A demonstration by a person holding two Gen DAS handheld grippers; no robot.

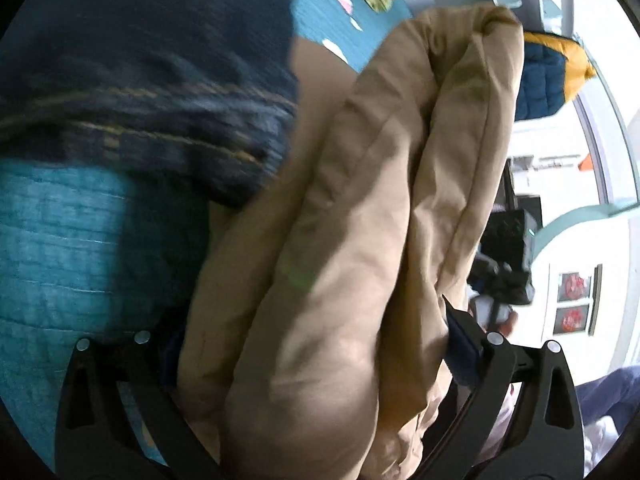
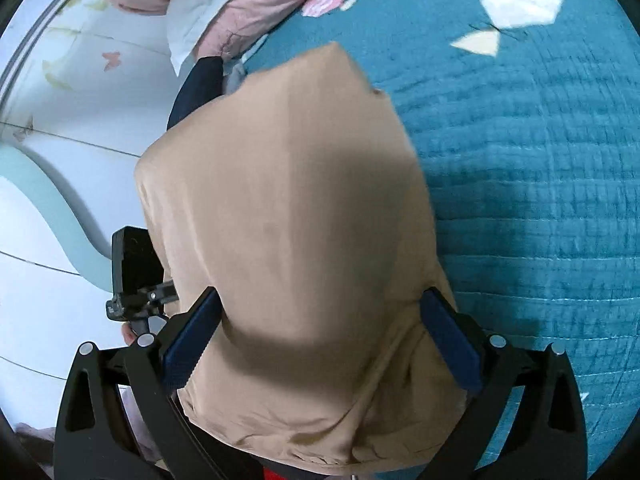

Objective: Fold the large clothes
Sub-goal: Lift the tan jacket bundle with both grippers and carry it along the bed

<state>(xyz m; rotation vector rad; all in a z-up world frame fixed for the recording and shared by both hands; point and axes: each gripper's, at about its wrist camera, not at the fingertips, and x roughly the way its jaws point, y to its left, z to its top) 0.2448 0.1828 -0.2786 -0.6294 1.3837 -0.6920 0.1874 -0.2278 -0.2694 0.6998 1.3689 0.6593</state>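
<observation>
Sagging softly and bulkily, the tan garment point(image 1: 340, 264) is being straddled by the wide-open left gripper point(image 1: 316, 344) and the right gripper point(image 2: 320, 332); whether either is pinching cannot be told, and a seamed edge is being judged the best hold.

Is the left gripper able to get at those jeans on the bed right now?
Probably not: the left gripper has the bulky tan garment filling its wide jaws, which blocks the way to the jeans lying beside it.

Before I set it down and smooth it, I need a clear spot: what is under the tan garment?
Teal quilted bedspread spreads beside the tan garment. A dark garment pokes out from beneath its far edge. What lies directly under the bundle is covered.
</observation>
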